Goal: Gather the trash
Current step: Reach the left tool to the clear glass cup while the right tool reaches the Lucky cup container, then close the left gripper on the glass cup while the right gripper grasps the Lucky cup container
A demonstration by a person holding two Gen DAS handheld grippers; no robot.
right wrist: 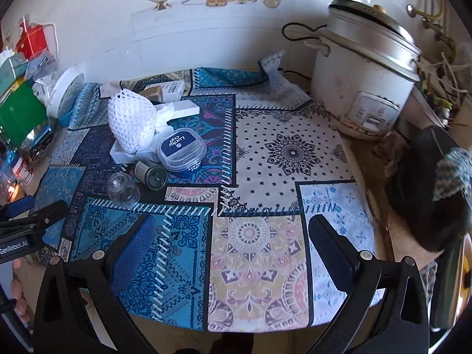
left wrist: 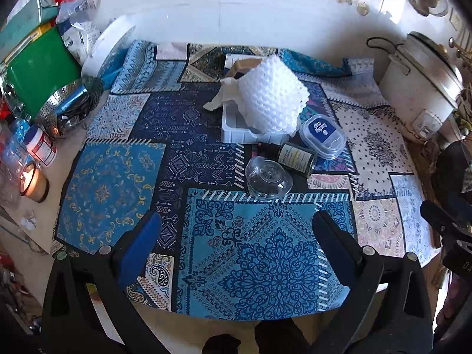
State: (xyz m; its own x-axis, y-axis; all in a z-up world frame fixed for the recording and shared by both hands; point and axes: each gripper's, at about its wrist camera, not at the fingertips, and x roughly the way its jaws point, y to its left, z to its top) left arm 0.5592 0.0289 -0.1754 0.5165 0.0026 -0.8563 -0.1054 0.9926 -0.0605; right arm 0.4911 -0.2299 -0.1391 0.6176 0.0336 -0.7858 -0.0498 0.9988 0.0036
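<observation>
Left wrist view: nothing is being collected yet — the foam net (left wrist: pixel 273 94), tissue (left wrist: pixel 219 96), white tray (left wrist: pixel 236 125), clear cup (left wrist: pixel 267 178), small jar (left wrist: pixel 296 157) and lidded tub (left wrist: pixel 323 135) are all lying mid-surface. The left gripper (left wrist: pixel 236 250) is hovering with fingers spread, empty, the cup nearest ahead.

Right wrist view: the right gripper (right wrist: pixel 230 253) is waiting with fingers spread, empty — the pile is sitting well ahead to its left.

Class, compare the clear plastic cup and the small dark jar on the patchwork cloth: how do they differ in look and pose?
The clear plastic cup is see-through and unlabelled; the dark jar is opaque-looking with a pale label. The cup is wider and rounder, the jar slimmer. Both lie tipped on the cloth, side by side.
</observation>
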